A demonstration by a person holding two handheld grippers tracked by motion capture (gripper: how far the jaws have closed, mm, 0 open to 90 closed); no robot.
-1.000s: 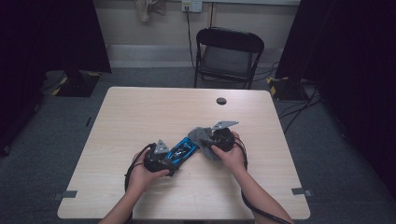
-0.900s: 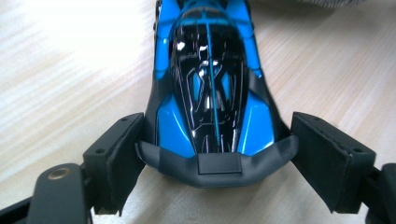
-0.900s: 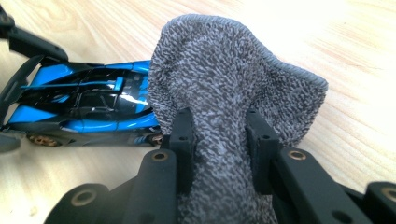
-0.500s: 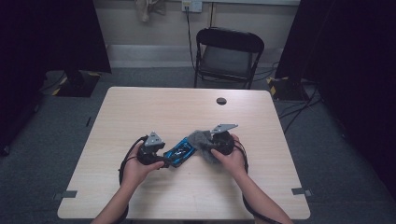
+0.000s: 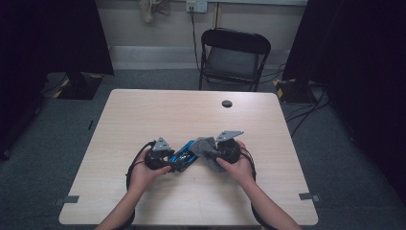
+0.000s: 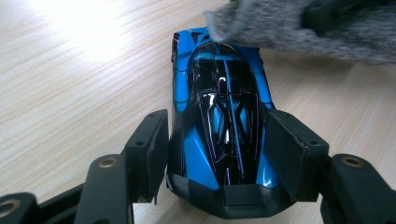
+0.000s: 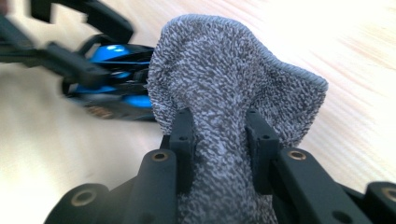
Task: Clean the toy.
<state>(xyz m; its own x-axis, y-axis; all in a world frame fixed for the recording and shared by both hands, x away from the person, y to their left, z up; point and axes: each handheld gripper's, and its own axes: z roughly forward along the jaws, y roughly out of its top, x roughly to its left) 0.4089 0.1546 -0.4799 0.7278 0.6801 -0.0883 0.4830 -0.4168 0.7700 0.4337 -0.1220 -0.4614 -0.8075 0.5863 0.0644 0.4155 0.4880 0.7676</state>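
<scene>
A: Why is the car (image 6: 219, 126) flanked by the left gripper (image 6: 217, 154)?
B: The jaws have just been closing round its rear, so it is steadied on the table (image 5: 158, 115); the cloth (image 7: 229, 88) is clenched in the right gripper (image 7: 219, 135), laid on the nose for wiping.

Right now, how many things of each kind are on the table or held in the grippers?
Toy car: 1
Grey cloth: 1
Black round cap on the table: 1
Total: 3
</scene>
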